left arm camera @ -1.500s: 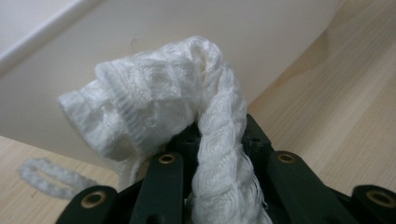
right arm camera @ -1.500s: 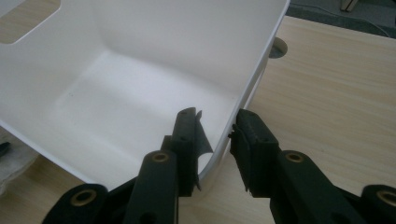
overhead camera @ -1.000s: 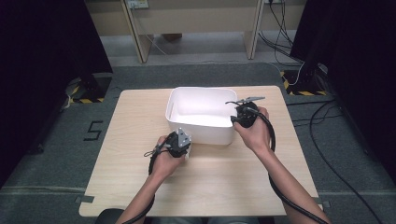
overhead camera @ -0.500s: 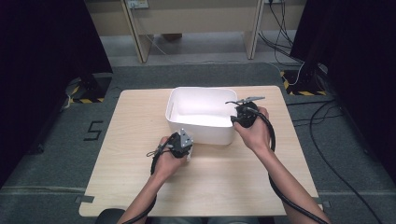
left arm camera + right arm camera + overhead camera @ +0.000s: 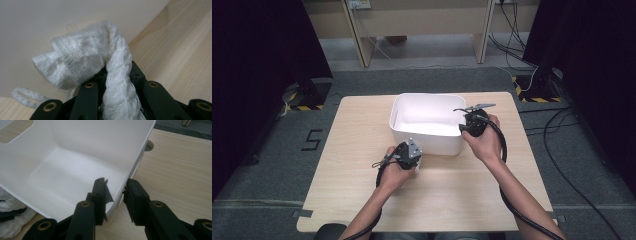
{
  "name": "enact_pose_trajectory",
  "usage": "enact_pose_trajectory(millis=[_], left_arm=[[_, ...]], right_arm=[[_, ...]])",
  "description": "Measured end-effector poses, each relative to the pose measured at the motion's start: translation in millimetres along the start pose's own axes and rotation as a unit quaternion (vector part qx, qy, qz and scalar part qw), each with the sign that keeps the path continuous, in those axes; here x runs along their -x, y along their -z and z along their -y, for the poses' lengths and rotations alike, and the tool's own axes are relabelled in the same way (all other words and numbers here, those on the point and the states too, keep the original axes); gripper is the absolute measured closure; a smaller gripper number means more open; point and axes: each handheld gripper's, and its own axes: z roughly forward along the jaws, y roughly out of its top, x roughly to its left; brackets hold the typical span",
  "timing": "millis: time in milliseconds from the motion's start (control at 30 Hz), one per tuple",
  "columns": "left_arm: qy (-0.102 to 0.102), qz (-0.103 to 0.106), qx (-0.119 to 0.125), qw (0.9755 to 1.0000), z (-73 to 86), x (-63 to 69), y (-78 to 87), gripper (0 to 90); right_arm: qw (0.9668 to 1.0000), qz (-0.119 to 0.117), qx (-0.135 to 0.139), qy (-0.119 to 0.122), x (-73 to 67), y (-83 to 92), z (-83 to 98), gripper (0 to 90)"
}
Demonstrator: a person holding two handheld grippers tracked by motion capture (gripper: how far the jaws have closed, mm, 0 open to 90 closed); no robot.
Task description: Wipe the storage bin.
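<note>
A white knitted cloth (image 5: 82, 55) is bunched up between the jaws of my left gripper (image 5: 117, 72), which is shut on it. That gripper (image 5: 409, 152) sits low over the table, just in front of the front wall of a white plastic bin (image 5: 427, 107). My right gripper (image 5: 469, 125) is at the bin's front right corner. In the right gripper view its jaws (image 5: 116, 186) straddle the bin's wall (image 5: 135, 162), one inside and one outside, shut on it. The bin's floor is bare.
The bin stands at the middle back of a light wooden table (image 5: 362, 130). The bin's far wall has a handle cut-out (image 5: 15, 130). Cables (image 5: 562, 120) and yellow-black floor tape (image 5: 537, 92) lie on the grey floor to the right.
</note>
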Motion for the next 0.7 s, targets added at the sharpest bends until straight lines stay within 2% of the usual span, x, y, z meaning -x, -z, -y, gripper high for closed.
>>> enact_pose_trajectory(millis=[433, 700], left_arm=[[0.004, 0.004, 0.016, 0.9999, -9.3, -1.0, 9.7, 73.9], [0.005, -0.003, 0.034, 0.9994, -17.5, -2.2, 20.7, 74.0]], right_arm=[[1.0, -0.001, 0.0, -0.002, 0.1, -0.3, -0.2, 70.4], [1.0, 0.0, 0.0, -0.001, 0.1, -0.2, -0.2, 70.4]])
